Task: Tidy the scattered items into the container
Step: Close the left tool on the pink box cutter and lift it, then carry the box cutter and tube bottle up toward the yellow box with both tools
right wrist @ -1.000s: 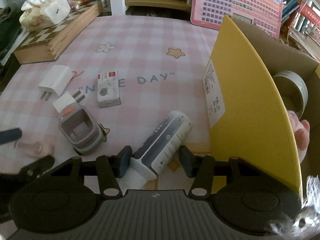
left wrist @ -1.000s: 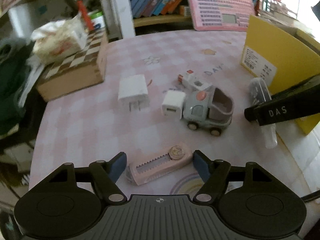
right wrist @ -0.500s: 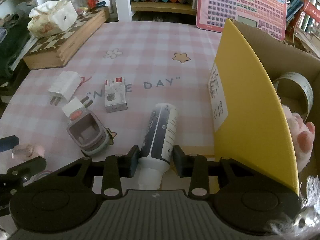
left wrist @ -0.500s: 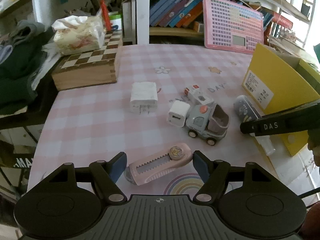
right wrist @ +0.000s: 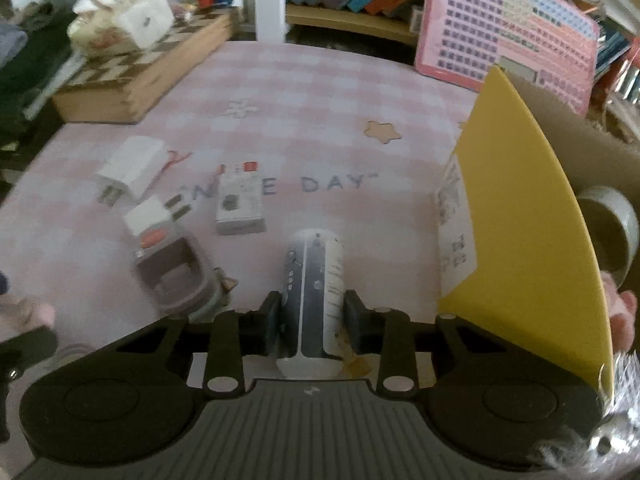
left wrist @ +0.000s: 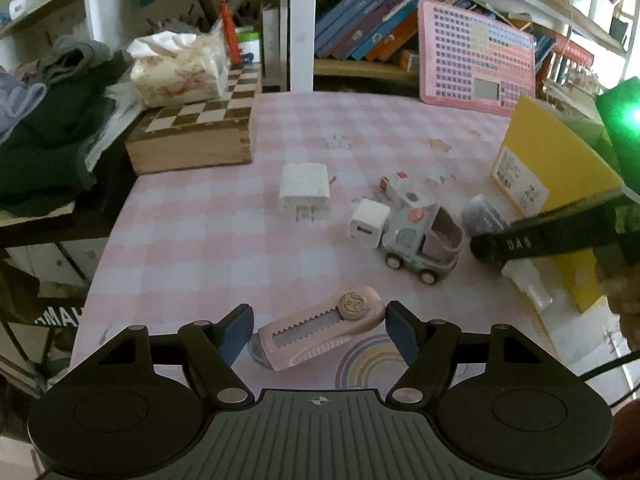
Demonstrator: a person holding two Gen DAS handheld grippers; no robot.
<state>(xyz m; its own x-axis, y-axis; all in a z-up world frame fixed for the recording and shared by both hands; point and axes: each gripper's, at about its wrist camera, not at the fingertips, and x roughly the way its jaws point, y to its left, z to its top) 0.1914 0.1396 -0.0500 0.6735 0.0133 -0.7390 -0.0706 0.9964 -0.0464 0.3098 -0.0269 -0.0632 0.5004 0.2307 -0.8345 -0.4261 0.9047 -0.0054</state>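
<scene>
Right gripper (right wrist: 312, 322) clamped on the tube (right wrist: 314, 280), just beside the yellow box (right wrist: 528, 216); left gripper (left wrist: 316, 326) spread wide around the pink cutter (left wrist: 320, 332), not gripping; inside the box, a tape roll (right wrist: 612, 216) and perhaps a soft toy; on the table (left wrist: 200, 240), toy truck (left wrist: 420, 240), two chargers and a small carton still out; mostly undone.

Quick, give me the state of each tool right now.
Left tool: open, straddling the pink box cutter, not gripping it.
Right tool: shut on the tube.
</scene>
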